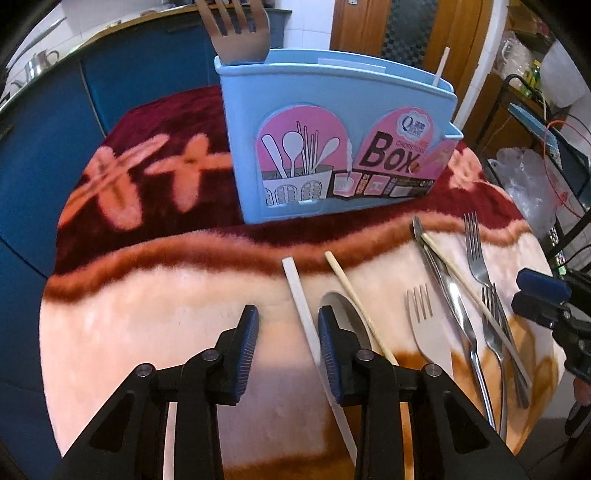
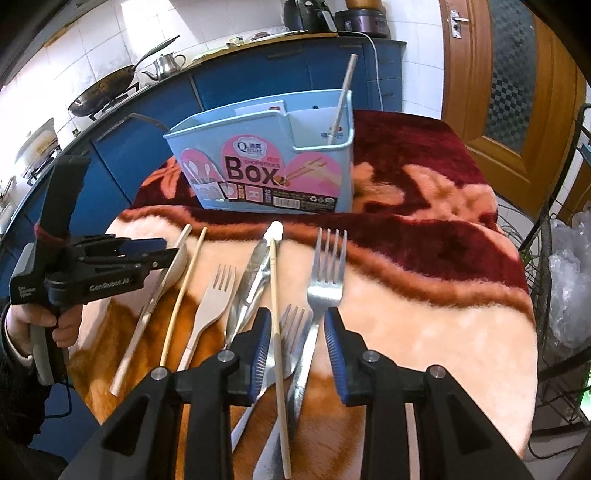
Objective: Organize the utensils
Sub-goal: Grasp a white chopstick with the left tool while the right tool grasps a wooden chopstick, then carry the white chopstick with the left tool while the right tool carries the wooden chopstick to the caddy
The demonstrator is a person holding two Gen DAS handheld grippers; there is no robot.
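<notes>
A blue utensil box [image 1: 332,147] stands on the blanket-covered table, with a wooden fork [image 1: 236,29] and one chopstick [image 1: 441,66] in it; it also shows in the right wrist view [image 2: 266,162]. My left gripper [image 1: 288,332] is open, low over the table, with a white chopstick [image 1: 299,295] between its fingers and a pale spoon [image 1: 347,314] beside it. My right gripper [image 2: 295,347] is open above a steel fork [image 2: 327,280], a smaller fork [image 2: 293,325] and a wooden chopstick [image 2: 275,295]. A wooden fork [image 2: 214,306] and steel tongs [image 2: 251,280] lie to its left.
The table wears a plush red and peach blanket [image 1: 166,295]. Blue kitchen cabinets [image 2: 258,74] stand behind, with a wok [image 2: 99,92] and kettle [image 2: 166,62] on the counter. A wire rack with plastic bags [image 2: 565,277] stands to the right, near a wooden door [image 2: 509,74].
</notes>
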